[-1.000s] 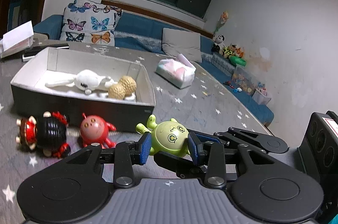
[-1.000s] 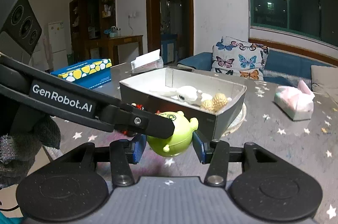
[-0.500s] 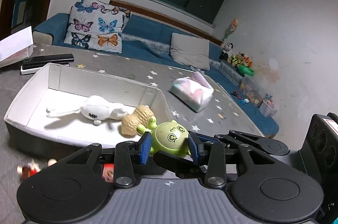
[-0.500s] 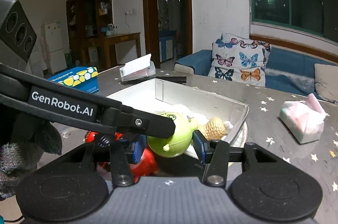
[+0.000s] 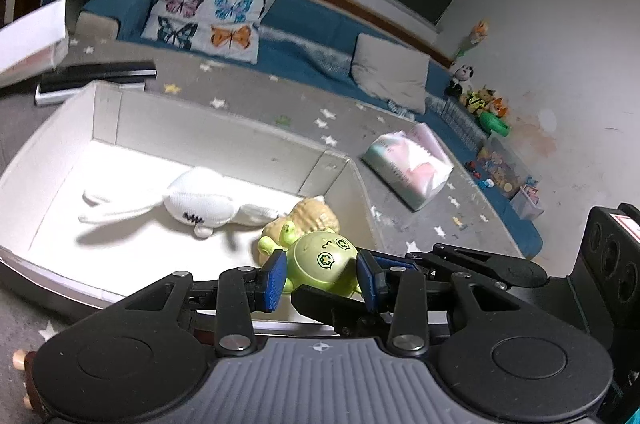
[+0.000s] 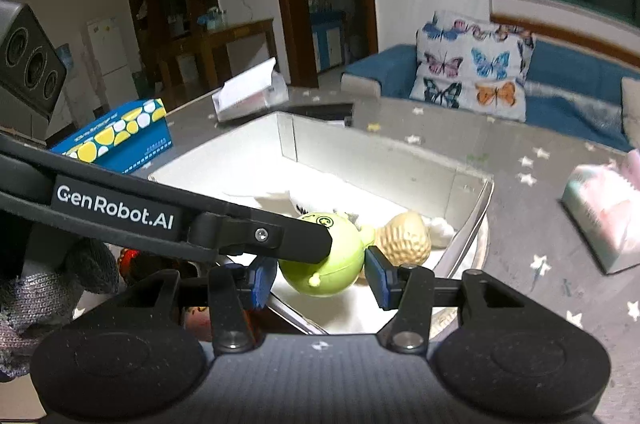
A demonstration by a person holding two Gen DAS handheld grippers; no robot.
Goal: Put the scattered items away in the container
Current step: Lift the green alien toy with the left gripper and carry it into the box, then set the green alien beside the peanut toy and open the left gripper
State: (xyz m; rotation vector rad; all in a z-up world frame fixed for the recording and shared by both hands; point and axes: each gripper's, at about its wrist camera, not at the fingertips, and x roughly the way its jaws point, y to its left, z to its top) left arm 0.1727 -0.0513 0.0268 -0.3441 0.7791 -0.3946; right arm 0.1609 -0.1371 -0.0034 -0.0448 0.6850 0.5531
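Both grippers are shut on one round green toy figure (image 5: 323, 266), which also shows in the right wrist view (image 6: 326, 260). My left gripper (image 5: 322, 276) and right gripper (image 6: 320, 280) hold it above the near right corner of the white box (image 5: 68, 127), just over its front wall. The other gripper's arm crosses each view. In the box lie a white plush rabbit (image 5: 192, 201) and a tan peanut-shaped toy (image 5: 314, 216), the latter also in the right wrist view (image 6: 404, 244).
A red toy (image 6: 132, 260) lies on the table before the box, partly hidden. A pink tissue pack (image 5: 408, 167) lies right of the box. A blue and yellow box (image 6: 116, 135) and a white paper holder (image 6: 248, 93) stand behind. A blue sofa with pillows runs along the back.
Both grippers have lifted the green toy from the table in front of the box up and forward over the box's front wall. The black and red toys have dropped out of the left view.
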